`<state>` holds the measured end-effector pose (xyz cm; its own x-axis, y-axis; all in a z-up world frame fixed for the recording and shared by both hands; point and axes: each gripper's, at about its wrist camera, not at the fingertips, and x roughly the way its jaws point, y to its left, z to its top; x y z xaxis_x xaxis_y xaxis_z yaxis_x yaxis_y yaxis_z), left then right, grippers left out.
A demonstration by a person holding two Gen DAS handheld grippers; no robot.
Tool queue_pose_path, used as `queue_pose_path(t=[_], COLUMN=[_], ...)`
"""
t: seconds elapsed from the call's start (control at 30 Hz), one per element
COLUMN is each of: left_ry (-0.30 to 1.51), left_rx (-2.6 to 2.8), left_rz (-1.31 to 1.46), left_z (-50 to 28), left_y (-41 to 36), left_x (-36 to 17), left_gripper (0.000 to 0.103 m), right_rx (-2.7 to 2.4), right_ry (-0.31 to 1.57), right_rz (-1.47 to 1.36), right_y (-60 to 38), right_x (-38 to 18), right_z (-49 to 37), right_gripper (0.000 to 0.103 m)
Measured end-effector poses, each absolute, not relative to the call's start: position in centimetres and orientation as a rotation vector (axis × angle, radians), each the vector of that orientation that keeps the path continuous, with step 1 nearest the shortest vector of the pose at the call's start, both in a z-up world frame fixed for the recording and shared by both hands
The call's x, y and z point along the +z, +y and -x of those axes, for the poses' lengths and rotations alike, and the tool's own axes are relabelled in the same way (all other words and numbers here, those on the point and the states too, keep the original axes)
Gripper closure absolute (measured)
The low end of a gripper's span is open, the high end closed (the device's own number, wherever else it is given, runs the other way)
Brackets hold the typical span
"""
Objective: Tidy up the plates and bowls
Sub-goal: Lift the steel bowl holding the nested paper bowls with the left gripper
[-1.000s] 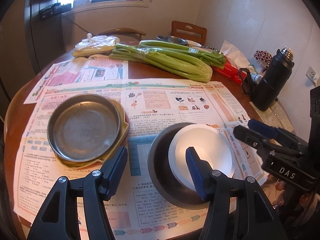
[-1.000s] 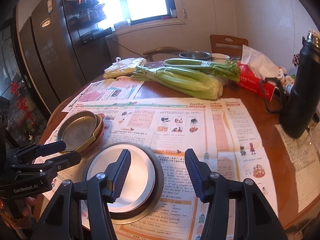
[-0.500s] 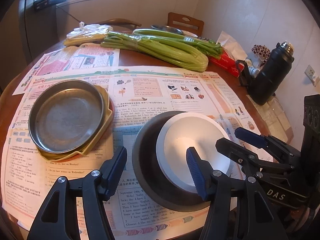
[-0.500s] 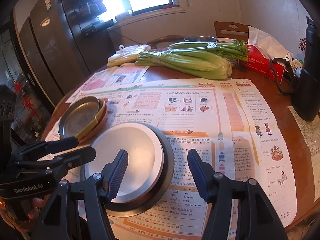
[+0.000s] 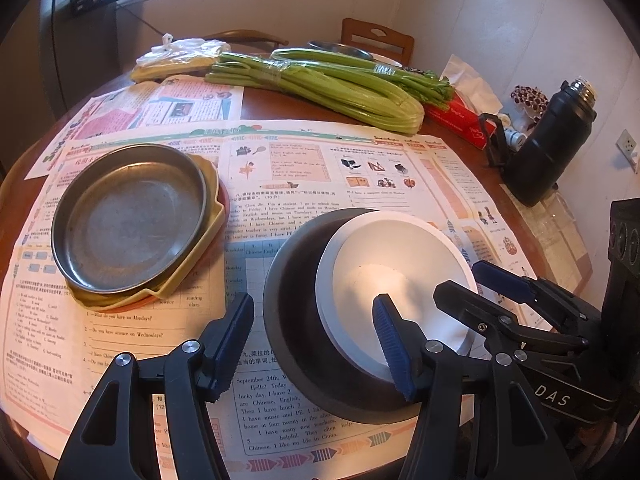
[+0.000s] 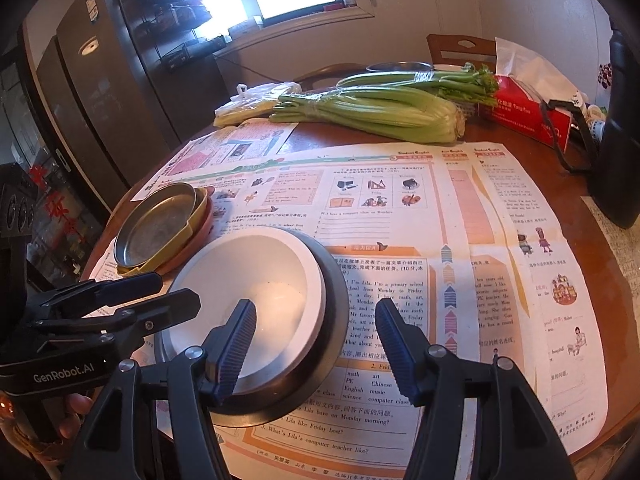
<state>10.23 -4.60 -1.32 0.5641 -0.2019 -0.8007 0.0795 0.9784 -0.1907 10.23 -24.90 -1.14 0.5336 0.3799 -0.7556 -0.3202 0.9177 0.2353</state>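
Observation:
A white bowl (image 5: 400, 264) (image 6: 248, 276) sits nested inside a black bowl (image 5: 296, 300) (image 6: 338, 312) on the newspaper. My left gripper (image 5: 312, 352) is open and straddles the bowls' left rim, with one finger over the white bowl and the other outside the black one. My right gripper (image 6: 316, 350) is open too and straddles the right rim in the same way. Neither presses on a rim. Each gripper shows in the other's view, the right gripper (image 5: 456, 278) and the left gripper (image 6: 176, 290). To the left is a metal plate (image 5: 128, 220) (image 6: 156, 232) stacked on a yellow dish and an orange plate.
Newspaper (image 5: 304, 168) covers the round wooden table (image 6: 560, 200). At the back lie celery bunches (image 5: 328, 88), a plastic bag (image 5: 180, 56), a red tissue box (image 5: 460, 116) and a metal bowl (image 5: 340, 48). A black flask (image 5: 548, 148) stands at the right. A chair (image 5: 380, 40) is behind.
Both grippers have sunk toward the nested bowls, so their fingers now straddle the rims. The right gripper's jaws stand slightly wider than a second ago. The bowls and plates have not moved.

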Motion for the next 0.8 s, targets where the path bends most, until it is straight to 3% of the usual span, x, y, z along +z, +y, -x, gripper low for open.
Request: queue_pose_path(t=[0.8], left_ry=[1.032], left_rx=[-0.153], left_rz=[0.140], left_z=[-11.9], left_y=[-5.2], left_x=[-4.0], left_gripper=[0.039], right_rx=[0.493], right_ry=[0.960], right_rz=[-0.079], right_y=[-24.1], right_x=[-2.8], right_z=[-10.1], right_gripper=[0.042])
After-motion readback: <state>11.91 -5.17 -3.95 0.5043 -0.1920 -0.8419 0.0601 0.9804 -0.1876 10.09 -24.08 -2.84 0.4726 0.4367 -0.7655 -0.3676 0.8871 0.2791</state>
